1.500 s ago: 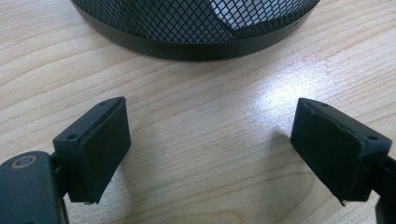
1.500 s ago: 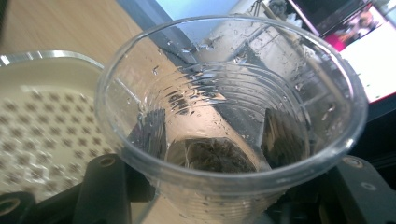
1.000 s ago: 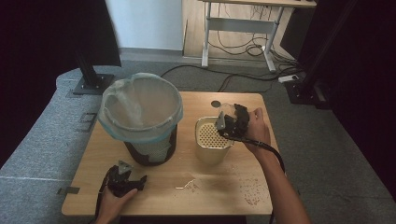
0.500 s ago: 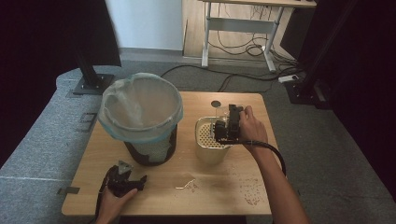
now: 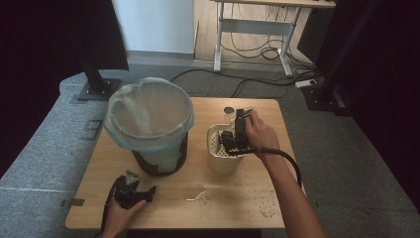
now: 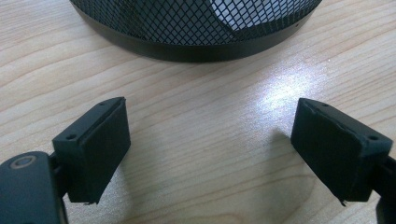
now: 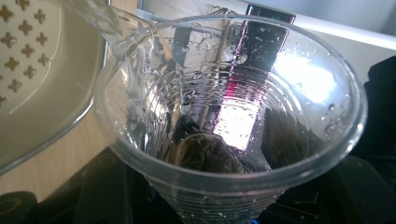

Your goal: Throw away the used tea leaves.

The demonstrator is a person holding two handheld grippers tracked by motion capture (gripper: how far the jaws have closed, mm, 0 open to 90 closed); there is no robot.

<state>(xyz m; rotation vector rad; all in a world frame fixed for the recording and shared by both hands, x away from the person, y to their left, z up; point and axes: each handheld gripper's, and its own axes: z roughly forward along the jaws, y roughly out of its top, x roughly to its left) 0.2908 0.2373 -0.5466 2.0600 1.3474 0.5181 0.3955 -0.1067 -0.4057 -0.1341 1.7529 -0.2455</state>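
1. At the table's near left corner, the left gripper (image 5: 132, 191) rests on the wooden table (image 5: 163, 203) in the person's left hand (image 5: 119, 215). In the left gripper view its jaws stand wide apart with bare wood between them, grasping nothing.
2. Just beyond that gripper stands the black mesh bin (image 5: 161, 158), lined with a pale plastic bag (image 5: 148, 116) whose edge folds over the rim. The left gripper view shows the bin's mesh base (image 6: 196, 23) close ahead of the jaws, apart from them.
3. Near the table's front middle lie a few small pale scraps (image 5: 198, 197), with scattered crumbs (image 5: 260, 203) to their right.
4. Right of the bin, the cream strainer bowl (image 5: 220, 153) sits on the table, its inner wall pierced with small cross-shaped holes (image 7: 23, 37).
5. Over the bowl's right rim, the right gripper (image 5: 236, 139) is held in the person's right hand (image 5: 260, 136). It is clenched on a clear plastic cup (image 7: 229, 121), which is tilted with its mouth toward the bowl.
6. Water (image 7: 112, 28) runs from the cup's lip into the bowl; droplets cling to the cup's inner wall.
7. Behind the bowl, a small dark round thing (image 5: 229, 110) lies on the table; I cannot tell what it is.
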